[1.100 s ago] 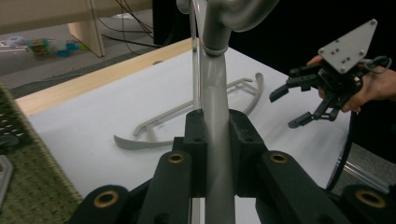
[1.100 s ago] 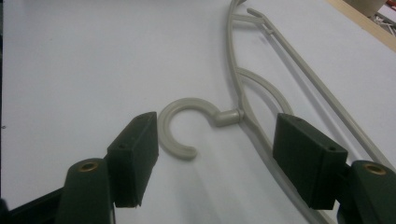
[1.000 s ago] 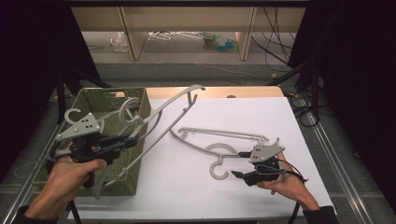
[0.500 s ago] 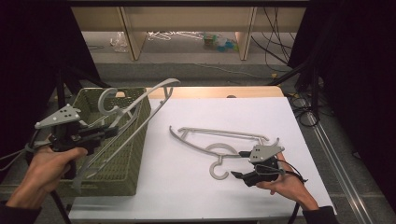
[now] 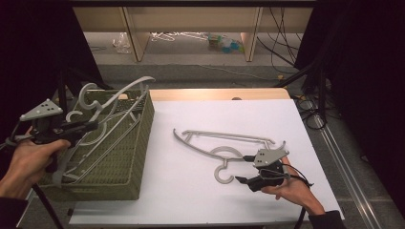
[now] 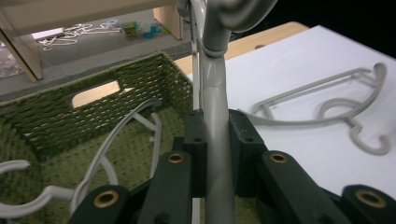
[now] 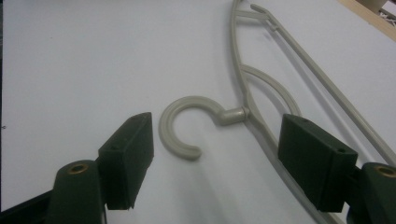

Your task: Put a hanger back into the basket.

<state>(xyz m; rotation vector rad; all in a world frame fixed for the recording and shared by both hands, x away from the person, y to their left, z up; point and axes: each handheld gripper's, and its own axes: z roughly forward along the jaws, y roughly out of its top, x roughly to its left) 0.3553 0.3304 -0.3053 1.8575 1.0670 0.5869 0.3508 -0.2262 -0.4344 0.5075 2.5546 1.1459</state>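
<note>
Left gripper (image 5: pixel 88 126) clamps a grey hanger (image 5: pixel 114 98) over the green basket (image 5: pixel 129 157), its lower arm hidden inside; right gripper (image 5: pixel 241 180) gapes around the table hanger's (image 5: pixel 224 143) hook, untouched.

Dim room, wooden shelving (image 5: pixel 138 33), grey floor (image 5: pixel 191 67)
</note>
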